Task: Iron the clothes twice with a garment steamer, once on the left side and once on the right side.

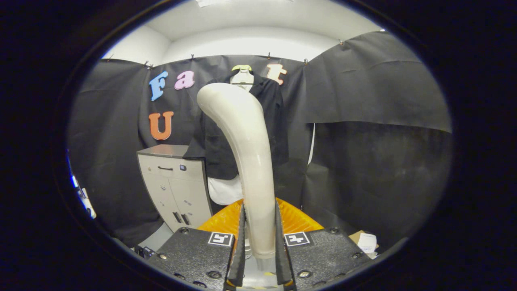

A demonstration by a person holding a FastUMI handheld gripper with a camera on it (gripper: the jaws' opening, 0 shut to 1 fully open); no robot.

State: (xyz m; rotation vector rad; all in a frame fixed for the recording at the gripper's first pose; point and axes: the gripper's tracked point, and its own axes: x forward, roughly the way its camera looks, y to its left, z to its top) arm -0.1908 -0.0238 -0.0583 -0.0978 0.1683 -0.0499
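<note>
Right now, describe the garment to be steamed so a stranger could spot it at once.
On the booth's back wall, right of the pale cabinet, a dark jacket hangs on a hanger. It is beyond the cream steamer handle clamped between the fingers, the one hanging garment.

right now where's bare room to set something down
The grey top of the cabinet, left of the hanging black garment, looks bare. Between the fingers it's crowded: the gripper is clamped on the steamer handle.
</note>
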